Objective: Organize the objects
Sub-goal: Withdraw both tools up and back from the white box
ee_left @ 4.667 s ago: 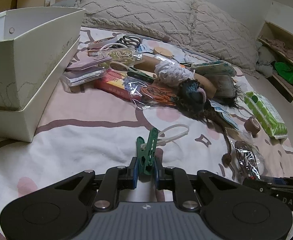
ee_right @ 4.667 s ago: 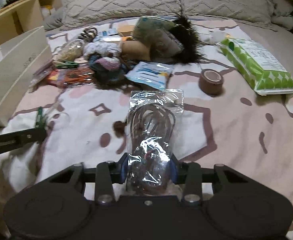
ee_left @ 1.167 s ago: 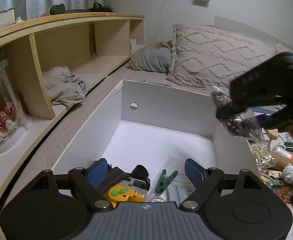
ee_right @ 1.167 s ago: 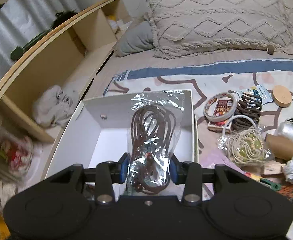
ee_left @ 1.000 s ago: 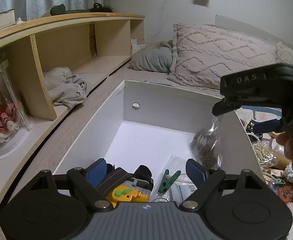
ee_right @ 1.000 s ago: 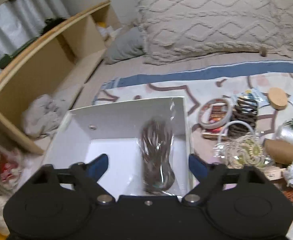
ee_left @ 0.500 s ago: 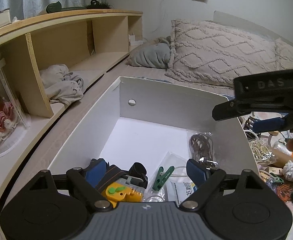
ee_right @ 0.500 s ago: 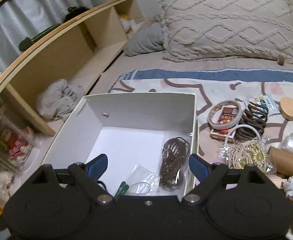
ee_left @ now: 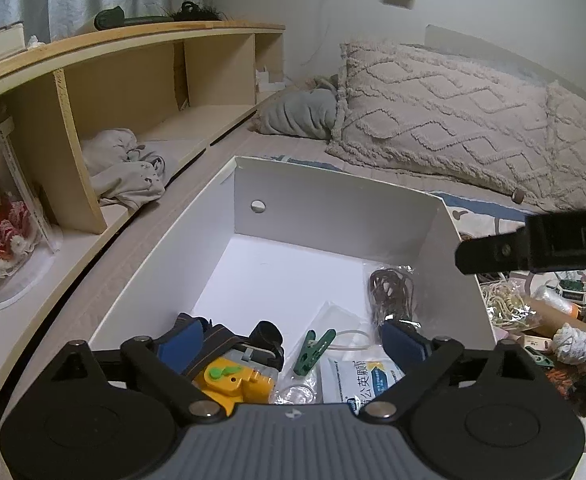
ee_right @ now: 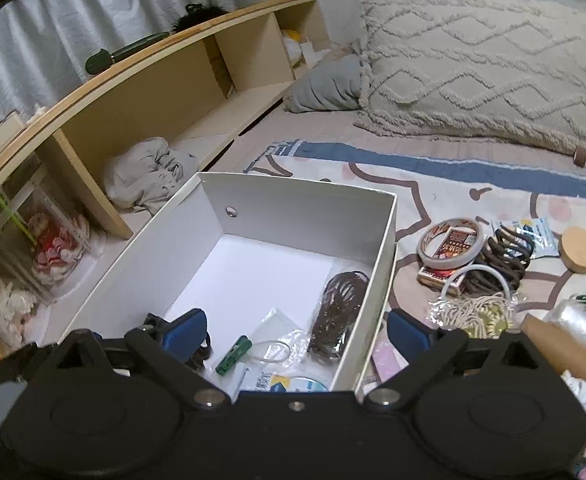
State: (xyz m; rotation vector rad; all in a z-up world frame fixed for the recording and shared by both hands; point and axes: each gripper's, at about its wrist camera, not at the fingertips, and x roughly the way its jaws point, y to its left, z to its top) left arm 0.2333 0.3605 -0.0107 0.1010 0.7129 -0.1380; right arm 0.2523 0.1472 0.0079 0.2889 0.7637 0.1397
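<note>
A white box (ee_left: pixel 333 200) (ee_right: pixel 293 200) stands on the bed. Inside lie a bagged brown cord (ee_left: pixel 391 292) (ee_right: pixel 339 308) against the right wall, a green clothespin (ee_left: pixel 313 350) (ee_right: pixel 235 354), a clear bag with a white loop (ee_right: pixel 275 344), a yellow toy (ee_left: pixel 229 378) and a printed white packet (ee_left: pixel 357 384). My left gripper (ee_left: pixel 293 340) is open and empty over the box's near end. My right gripper (ee_right: pixel 295 330) is open and empty above the box's near right corner; it shows in the left wrist view (ee_left: pixel 533 246).
Right of the box the bed holds a tape roll (ee_right: pixel 451 242), dark hair clips (ee_right: pixel 501 260), a bagged beige cord (ee_right: pixel 477 314), a cardboard tube (ee_right: pixel 561 348) and a cork lid (ee_right: pixel 577 248). A wooden shelf (ee_left: pixel 133 92) runs along the left. Pillows (ee_left: pixel 453 120) lie behind.
My right gripper opened and dropped the bagged brown cord into the box, then drew back to the right. Earlier my left gripper let the green clothespin go in the box.
</note>
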